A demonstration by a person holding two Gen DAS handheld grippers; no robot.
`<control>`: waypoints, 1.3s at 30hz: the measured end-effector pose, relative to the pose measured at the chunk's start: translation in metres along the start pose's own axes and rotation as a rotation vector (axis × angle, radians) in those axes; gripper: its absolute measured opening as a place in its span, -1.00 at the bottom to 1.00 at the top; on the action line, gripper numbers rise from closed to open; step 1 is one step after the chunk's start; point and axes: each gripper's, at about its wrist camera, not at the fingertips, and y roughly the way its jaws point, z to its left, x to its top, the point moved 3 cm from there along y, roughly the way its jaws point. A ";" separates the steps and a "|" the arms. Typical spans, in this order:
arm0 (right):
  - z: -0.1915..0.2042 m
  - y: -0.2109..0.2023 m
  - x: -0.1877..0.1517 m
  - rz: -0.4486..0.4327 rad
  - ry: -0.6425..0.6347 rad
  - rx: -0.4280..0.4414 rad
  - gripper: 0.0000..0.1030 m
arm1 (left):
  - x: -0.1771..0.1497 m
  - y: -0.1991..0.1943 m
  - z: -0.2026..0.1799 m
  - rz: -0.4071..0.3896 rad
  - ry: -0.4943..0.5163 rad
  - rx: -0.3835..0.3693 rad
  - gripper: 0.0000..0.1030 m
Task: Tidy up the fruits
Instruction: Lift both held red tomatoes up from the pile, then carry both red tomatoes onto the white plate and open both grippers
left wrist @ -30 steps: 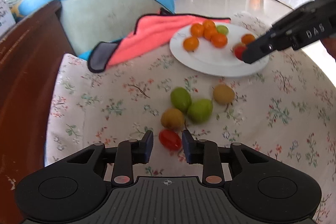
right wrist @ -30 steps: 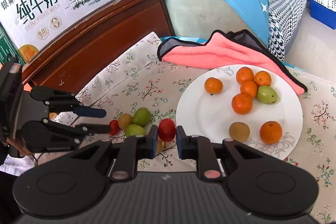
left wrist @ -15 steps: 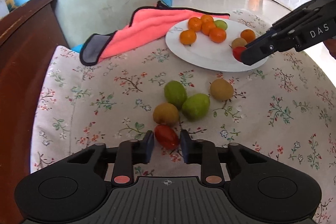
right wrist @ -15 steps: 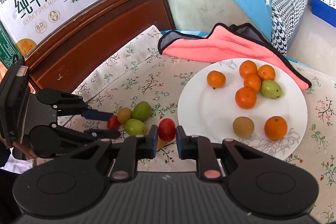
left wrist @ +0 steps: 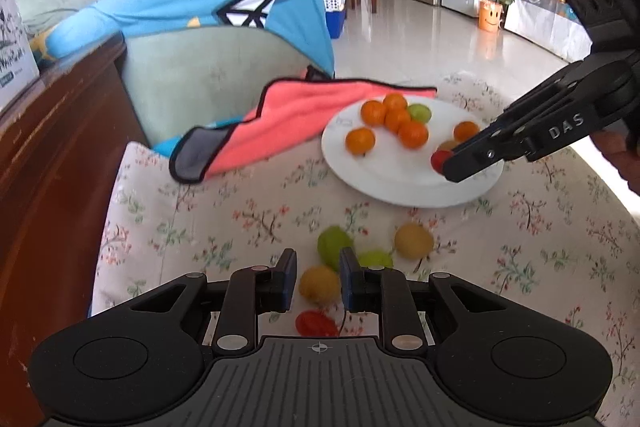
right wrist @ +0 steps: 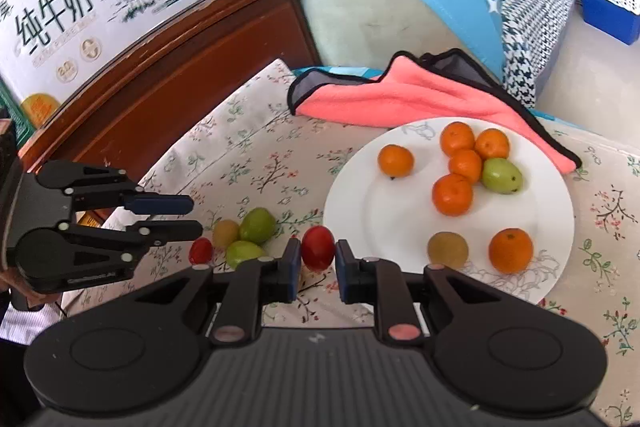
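Two handheld black grippers work over a flower-printed tablecloth (right wrist: pixel 248 163). The right gripper (right wrist: pixel 317 255) holds a small red oval cherry tomato (right wrist: pixel 317 253) narrowly between its jaws, long axis upright, just beside the near rim of a round white plate (right wrist: pixel 352 211) (already carrying oranges, a green fruit and a brown one). The step in hand looks like delivery; next it needs carrying over the plate and releasing. The left gripper (left wrist: pixel 318 281) hangs empty, jaws apart, above a second red tomato (left wrist: pixel 316 323) lying on the cloth with its long axis crosswise.

Loose fruits (left wrist: pixel 413 240) beside fruit-laden plate (right wrist: pixel 348 211)
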 end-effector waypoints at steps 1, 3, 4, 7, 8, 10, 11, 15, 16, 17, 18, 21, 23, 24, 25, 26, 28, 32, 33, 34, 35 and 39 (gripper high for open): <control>-0.002 -0.001 0.000 -0.003 0.007 -0.003 -0.64 | 0.000 0.000 -0.001 -0.001 0.006 0.003 -0.60; -0.004 -0.001 0.001 -0.005 0.015 -0.006 -0.64 | -0.001 -0.001 0.000 0.010 0.013 -0.001 -0.60; -0.005 -0.002 0.001 -0.006 0.017 -0.006 -0.64 | -0.004 -0.001 0.001 0.028 0.013 -0.012 -0.58; -0.005 -0.002 0.001 -0.006 0.014 -0.004 -0.64 | -0.013 0.002 0.001 0.065 0.025 -0.018 -0.56; -0.004 -0.002 0.001 -0.005 0.013 -0.003 -0.64 | -0.015 0.004 0.000 0.078 0.025 -0.026 -0.55; -0.002 -0.001 0.001 -0.004 0.008 -0.001 -0.64 | -0.019 0.006 -0.002 0.096 0.036 -0.034 -0.53; -0.002 -0.001 0.001 -0.003 0.007 0.000 -0.64 | -0.020 0.008 -0.003 0.102 0.041 -0.034 -0.51; -0.001 0.001 0.000 0.003 0.005 -0.002 -0.64 | -0.027 0.015 -0.005 0.136 0.045 -0.025 -0.35; -0.001 0.001 0.000 0.004 0.005 -0.002 -0.64 | -0.029 0.016 -0.005 0.145 0.050 -0.019 -0.35; -0.001 0.001 0.000 0.005 0.005 -0.002 -0.64 | -0.031 0.018 -0.005 0.153 0.047 -0.007 -0.36; -0.001 0.002 0.000 0.005 0.005 -0.001 -0.64 | -0.032 0.021 -0.004 0.160 0.038 0.001 -0.37; -0.001 0.003 0.000 0.009 0.004 0.003 -0.64 | -0.036 0.024 -0.003 0.163 0.019 -0.016 -0.47; -0.002 0.005 -0.001 0.015 0.004 0.002 -0.64 | -0.036 0.024 -0.002 0.153 0.009 -0.025 -0.53; -0.002 0.006 -0.001 0.017 0.006 0.000 -0.64 | -0.036 0.024 -0.002 0.149 0.008 -0.025 -0.53; -0.003 0.007 -0.002 0.020 0.009 -0.001 -0.64 | -0.035 0.023 -0.003 0.143 0.011 -0.024 -0.53; -0.004 0.008 -0.002 0.022 0.012 -0.002 -0.64 | -0.034 0.021 -0.003 0.134 0.010 -0.024 -0.54; -0.006 0.009 -0.002 0.023 0.017 -0.005 -0.64 | -0.029 0.018 -0.004 0.114 0.007 -0.029 -0.54; -0.010 0.009 0.000 0.017 0.034 -0.007 -0.64 | -0.013 0.007 -0.004 0.052 -0.006 -0.034 -0.54; -0.012 0.009 0.000 0.014 0.039 -0.008 -0.64 | -0.007 0.005 -0.004 0.033 -0.015 -0.035 -0.54; -0.014 0.009 0.001 0.009 0.045 -0.011 -0.64 | -0.001 0.003 -0.005 0.011 -0.026 -0.037 -0.54; -0.016 0.009 0.003 0.004 0.052 -0.014 -0.64 | 0.004 0.004 -0.007 -0.004 -0.033 -0.038 -0.54; -0.025 0.009 0.010 -0.023 0.077 -0.032 -0.64 | 0.024 0.014 -0.016 -0.035 -0.042 -0.042 -0.54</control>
